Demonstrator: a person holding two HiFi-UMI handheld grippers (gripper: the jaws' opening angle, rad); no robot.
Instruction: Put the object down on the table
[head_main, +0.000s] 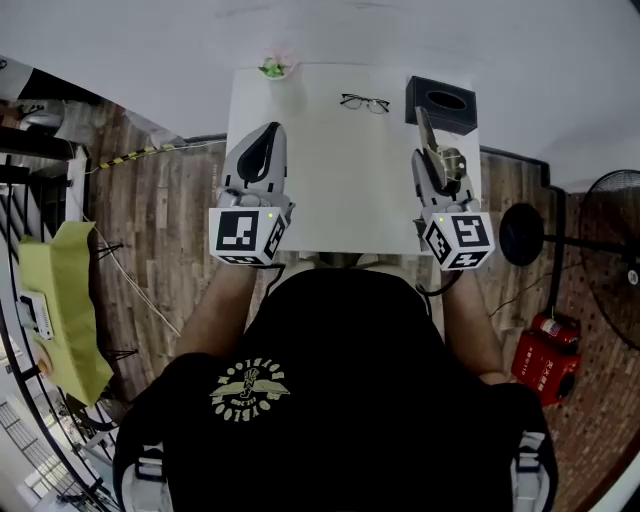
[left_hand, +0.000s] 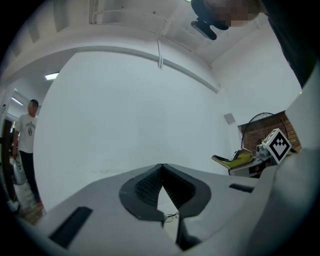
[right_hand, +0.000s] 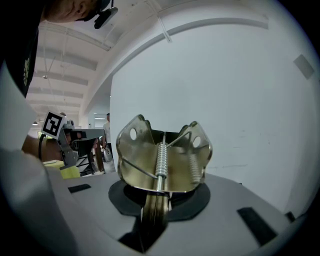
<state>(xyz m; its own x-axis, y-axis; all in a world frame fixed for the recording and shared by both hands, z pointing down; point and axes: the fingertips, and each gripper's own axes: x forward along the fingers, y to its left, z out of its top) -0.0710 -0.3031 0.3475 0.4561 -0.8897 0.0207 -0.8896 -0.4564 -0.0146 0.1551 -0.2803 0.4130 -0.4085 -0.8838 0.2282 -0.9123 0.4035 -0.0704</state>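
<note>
Between the fingers (right_hand: 192, 202) of the right gripper (right_hand: 157, 200) there was a brass-coloured metal clip (right_hand: 162, 160) with two springs. The fingers were clamped on its narrow flat handle. Its wide part stood up in front of them, toward 12 o'clock in the right gripper view. In the head view the clip (head_main: 427, 135) pointed to 12 o'clock out of the right gripper (head_main: 437, 170), over the right edge of the white surface (head_main: 330, 200). It was held in the grip and did not lie on the surface.

The fingers (left_hand: 145, 187) of the left gripper (left_hand: 161, 170) were together at their tips, with nothing held between them. In the head view the left gripper (head_main: 268, 132) was at 9 o'clock from the right one, over the left edge of the surface.

On the far part of the surface a pair of glasses (head_main: 364, 102) lay at 12 o'clock. A black box (head_main: 440, 105) stood at 1 o'clock, just beyond the tip of the clip. A small green thing (head_main: 272, 68) stood at 11 o'clock. A fan (head_main: 610, 240) stood on the floor at 3 o'clock.
</note>
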